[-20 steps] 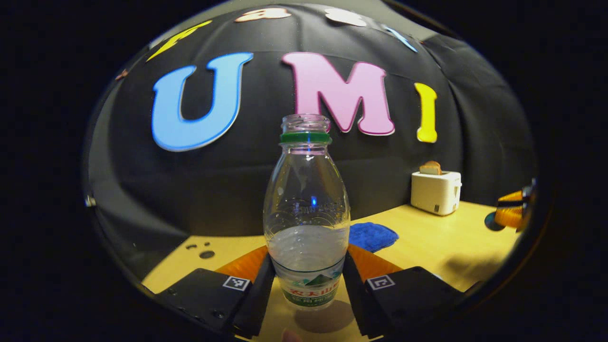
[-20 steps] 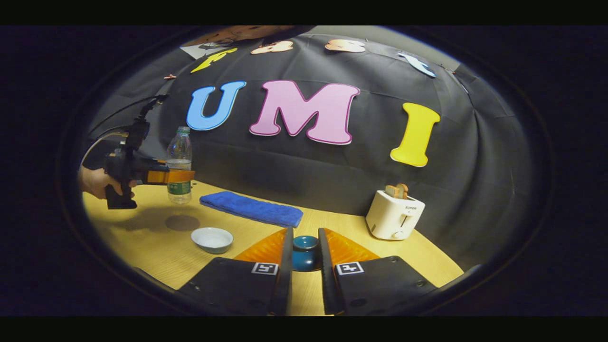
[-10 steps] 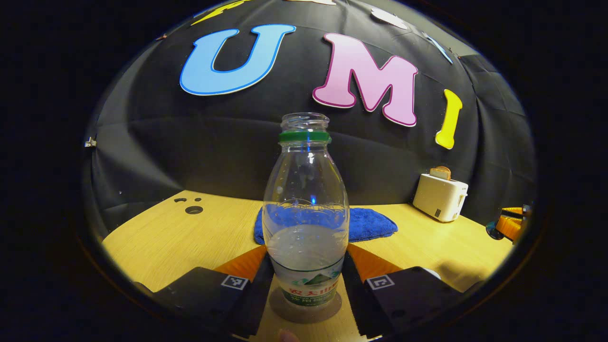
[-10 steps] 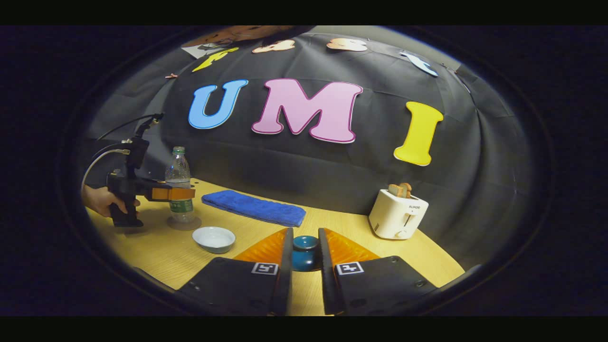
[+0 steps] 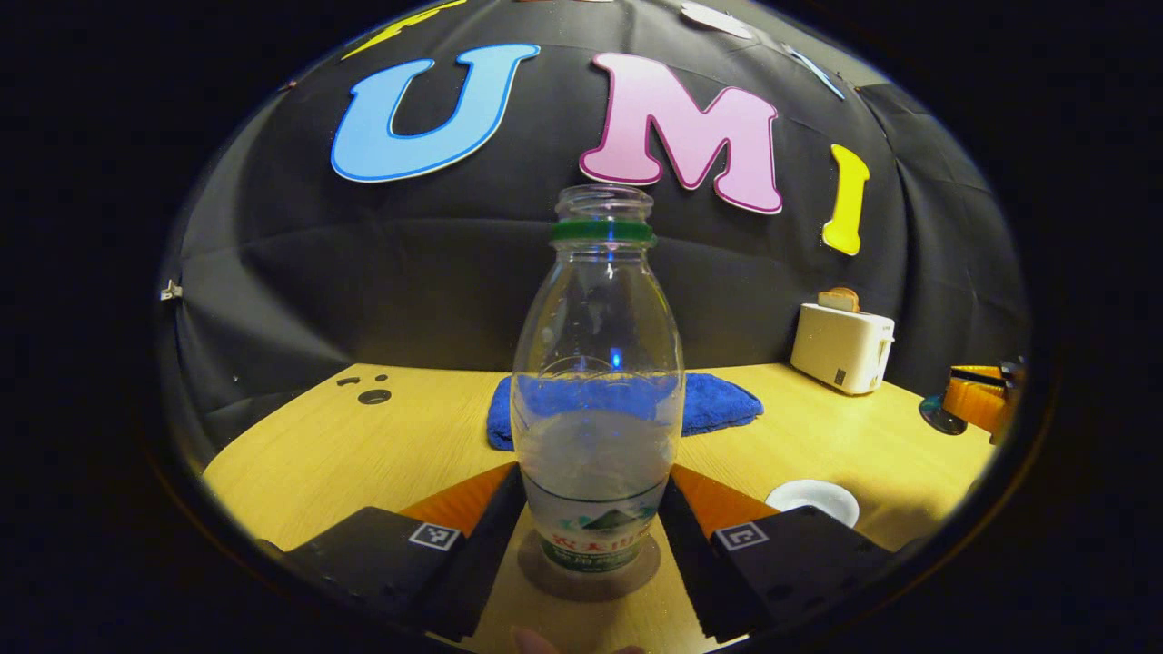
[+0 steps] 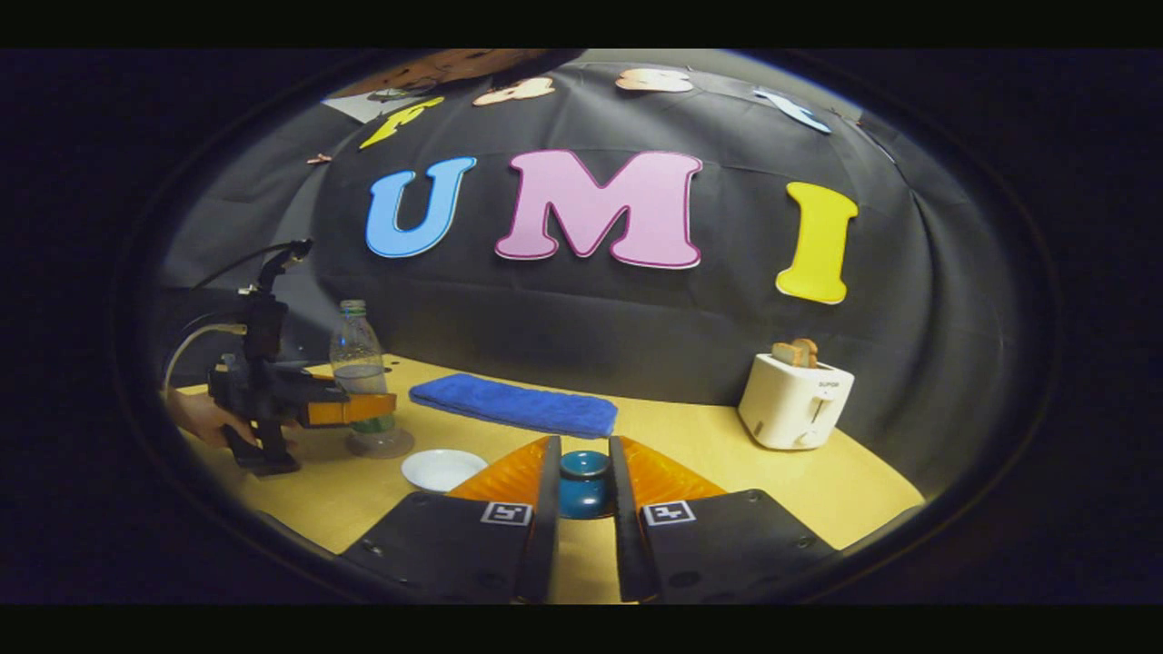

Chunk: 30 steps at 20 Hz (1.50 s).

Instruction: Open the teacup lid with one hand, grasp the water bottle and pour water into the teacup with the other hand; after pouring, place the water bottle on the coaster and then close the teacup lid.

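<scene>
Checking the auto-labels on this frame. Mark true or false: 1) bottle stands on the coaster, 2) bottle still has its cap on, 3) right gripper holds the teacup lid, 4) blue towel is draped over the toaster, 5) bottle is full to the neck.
1) True. The water bottle stands upright on the coaster, between the left gripper's fingers.
2) False. Its mouth is open, with just the green ring below the thread.
3) True. The right gripper is shut on the teacup lid.
4) False. The blue towel lies flat on the table, apart from the toaster.
5) False. Water fills roughly the lower part only.
</scene>
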Each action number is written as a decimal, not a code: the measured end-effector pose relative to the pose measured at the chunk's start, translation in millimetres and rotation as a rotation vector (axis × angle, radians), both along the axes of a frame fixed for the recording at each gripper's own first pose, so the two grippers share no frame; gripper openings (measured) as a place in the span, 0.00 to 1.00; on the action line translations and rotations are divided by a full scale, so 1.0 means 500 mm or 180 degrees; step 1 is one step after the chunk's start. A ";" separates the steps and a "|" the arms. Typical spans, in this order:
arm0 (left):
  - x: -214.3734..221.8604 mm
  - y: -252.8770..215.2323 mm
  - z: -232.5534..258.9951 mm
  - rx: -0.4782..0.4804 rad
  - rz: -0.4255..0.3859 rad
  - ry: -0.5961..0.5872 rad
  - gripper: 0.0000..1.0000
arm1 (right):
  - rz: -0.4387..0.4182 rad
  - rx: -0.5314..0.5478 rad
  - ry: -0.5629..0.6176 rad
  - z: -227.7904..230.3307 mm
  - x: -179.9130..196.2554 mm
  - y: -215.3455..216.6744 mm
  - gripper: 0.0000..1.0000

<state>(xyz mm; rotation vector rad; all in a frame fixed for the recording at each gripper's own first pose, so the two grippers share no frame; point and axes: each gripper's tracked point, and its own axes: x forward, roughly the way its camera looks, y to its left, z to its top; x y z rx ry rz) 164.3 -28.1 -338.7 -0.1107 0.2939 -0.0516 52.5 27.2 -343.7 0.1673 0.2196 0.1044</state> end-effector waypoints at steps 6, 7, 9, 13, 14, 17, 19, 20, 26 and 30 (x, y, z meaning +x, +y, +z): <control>-0.059 0.005 -0.022 -0.0091 -0.0050 0.0148 0.86 | 0.0176 0.0243 -0.0022 0.001 0.036 0.097 0.30; -0.072 0.006 -0.022 -0.0102 -0.0058 0.0169 0.86 | 0.0213 0.0252 -0.0017 -0.003 0.041 0.114 0.30; -0.098 0.006 -0.025 -0.0088 -0.0085 0.0204 0.86 | 0.0273 0.0279 -0.0008 -0.009 0.052 0.142 0.30; -0.143 0.014 -0.014 0.0016 -0.0107 0.0192 0.86 | 0.0368 0.0339 0.0046 -0.028 0.065 0.186 0.29; -0.155 0.016 -0.009 0.0018 -0.0098 0.0190 0.86 | 0.0390 0.0337 0.0066 -0.032 0.067 0.195 0.25; -0.173 0.029 0.004 -0.0006 -0.0061 0.0178 0.86 | 0.0443 0.0348 0.0126 -0.050 0.072 0.215 0.30; -0.184 0.035 0.010 -0.0010 -0.0047 0.0159 0.91 | 0.0460 0.0351 0.0148 -0.058 0.075 0.223 0.30; -0.185 0.040 0.010 -0.0002 -0.0045 0.0147 0.86 | 0.0473 0.0357 0.0164 -0.062 0.078 0.227 0.30; -0.190 0.059 0.020 0.0053 -0.0045 0.0097 0.86 | 0.0495 0.0302 0.0293 -0.088 0.086 0.237 0.29; -0.193 0.066 0.019 0.0036 -0.0012 0.0103 0.86 | 0.0478 0.0260 0.0381 -0.099 0.088 0.236 0.29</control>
